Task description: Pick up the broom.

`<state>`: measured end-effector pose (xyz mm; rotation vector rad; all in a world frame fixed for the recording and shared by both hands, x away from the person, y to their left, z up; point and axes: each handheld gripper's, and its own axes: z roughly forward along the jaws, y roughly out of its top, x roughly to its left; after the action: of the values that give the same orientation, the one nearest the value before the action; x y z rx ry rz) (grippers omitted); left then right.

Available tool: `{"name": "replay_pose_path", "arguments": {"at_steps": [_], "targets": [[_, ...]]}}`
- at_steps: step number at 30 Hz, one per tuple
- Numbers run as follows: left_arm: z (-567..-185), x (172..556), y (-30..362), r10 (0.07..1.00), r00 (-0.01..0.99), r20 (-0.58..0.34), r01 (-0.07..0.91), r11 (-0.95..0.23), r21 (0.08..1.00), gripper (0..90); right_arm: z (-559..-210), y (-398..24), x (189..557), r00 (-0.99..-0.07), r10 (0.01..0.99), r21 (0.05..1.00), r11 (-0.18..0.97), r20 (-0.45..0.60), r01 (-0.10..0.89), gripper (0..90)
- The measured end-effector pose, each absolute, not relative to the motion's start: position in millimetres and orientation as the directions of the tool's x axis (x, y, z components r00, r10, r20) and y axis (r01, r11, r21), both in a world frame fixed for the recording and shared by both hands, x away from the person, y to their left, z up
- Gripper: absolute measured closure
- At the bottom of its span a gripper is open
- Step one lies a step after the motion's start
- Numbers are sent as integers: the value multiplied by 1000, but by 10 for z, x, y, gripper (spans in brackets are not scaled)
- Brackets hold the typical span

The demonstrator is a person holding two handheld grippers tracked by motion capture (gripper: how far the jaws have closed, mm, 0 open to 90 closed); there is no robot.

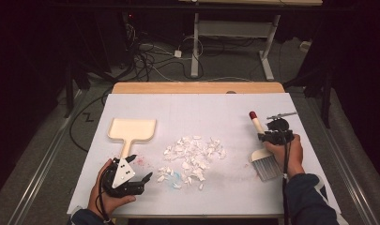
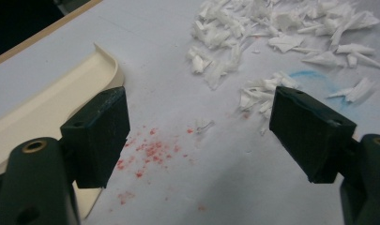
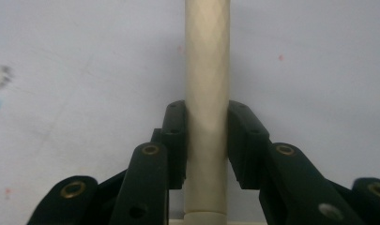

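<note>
White scraps [image 1: 193,157] may scatter if my right gripper [image 3: 207,140], jaws clamped on the brush [image 1: 262,150], sweeps hard; left gripper [image 2: 197,136] jaws apart beside the dustpan [image 1: 131,130].

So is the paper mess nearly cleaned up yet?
Not yet, it is just starting. Done: the right gripper has clamped the brush by its handle. In hand: the left gripper waits open beside the dustpan. Left: the paper scraps all lie on the table, none in the dustpan.

Table brightly lit, surroundings dark; close views slightly soft.
</note>
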<state>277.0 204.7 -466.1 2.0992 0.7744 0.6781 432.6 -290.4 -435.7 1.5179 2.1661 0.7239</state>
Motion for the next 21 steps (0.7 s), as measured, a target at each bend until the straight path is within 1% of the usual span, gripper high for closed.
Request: {"name": "replay_pose_path", "arguments": {"at_steps": [1,2,3,4,5,7,8,9,10,11,12,13,14,15,16,17,18,19,20,21], "targets": [[-4651,2770,2047,711,671,211,286,-510,811,197,-4321,-2926,4269,-335,942,639,273,-26,719,714],[-4625,2755,2036,715,670,199,284,-494,822,197,-4241,-2975,4144,-347,938,700,254,-9,667,715],[-4625,2755,2036,715,670,199,284,-494,822,197,-4241,-2975,4144,-347,938,700,254,-9,667,715],[-4609,2745,2024,718,670,189,282,-481,830,197,-4150,-3004,4013,-363,932,742,248,-7,623,715],[-4591,2736,2011,716,674,180,278,-472,837,197,-4109,-3013,3950,-370,929,761,244,-5,602,715],[-4546,2705,1946,708,688,158,270,-452,850,197,-4043,-3023,3833,-386,922,788,246,-12,565,715],[-4546,2705,1946,708,688,158,270,-452,850,197,-4043,-3023,3833,-386,922,788,246,-12,565,715],[-4534,2692,1918,706,693,145,277,-446,851,197,-3991,-3028,3717,-404,915,814,246,-15,526,715],[-4519,2684,1890,702,699,137,274,-441,855,197,-3991,-3028,3717,-404,915,814,246,-15,526,715],[-4501,2682,1860,697,703,142,262,-440,859,197,-3969,-3033,3666,-407,913,825,242,-16,511,715],[-4482,2674,1815,692,711,125,269,-433,861,197,-3911,-3039,3577,-422,906,852,224,-3,473,715],[-4444,2680,1742,683,724,103,267,-415,870,197,-3884,-3034,3552,-425,905,856,220,-1,467,714],[-4444,2680,1742,683,724,103,267,-415,870,197,-3846,-3028,3519,-429,903,867,217,-3,450,715],[-4377,2700,1630,665,745,56,270,-377,886,197,-3807,-3018,3486,-434,901,876,212,-3,433,714],[-4377,2700,1630,665,745,56,270,-377,886,198,-3807,-3018,3486,-434,901,876,212,-3,433,714],[-4325,2722,1534,642,766,24,268,-354,896,198,-3722,-2976,3418,-440,898,893,206,-9,401,715],[-4290,2733,1467,627,779,11,265,-345,901,198,-3722,-2976,3418,-440,898,893,206,-9,401,715],[-4193,2764,1256,582,813,-24,253,-316,914,198,-3670,-2933,3368,-444,896,906,192,-5,377,714],[-4193,2764,1256,582,813,-24,253,-316,914,198,-3670,-2933,3368,-444,896,906,192,-5,377,714],[-4147,2776,1134,548,835,-43,246,-303,921,198,-3619,-2862,3322,-455,890,916,192,-12,353,714]]}}
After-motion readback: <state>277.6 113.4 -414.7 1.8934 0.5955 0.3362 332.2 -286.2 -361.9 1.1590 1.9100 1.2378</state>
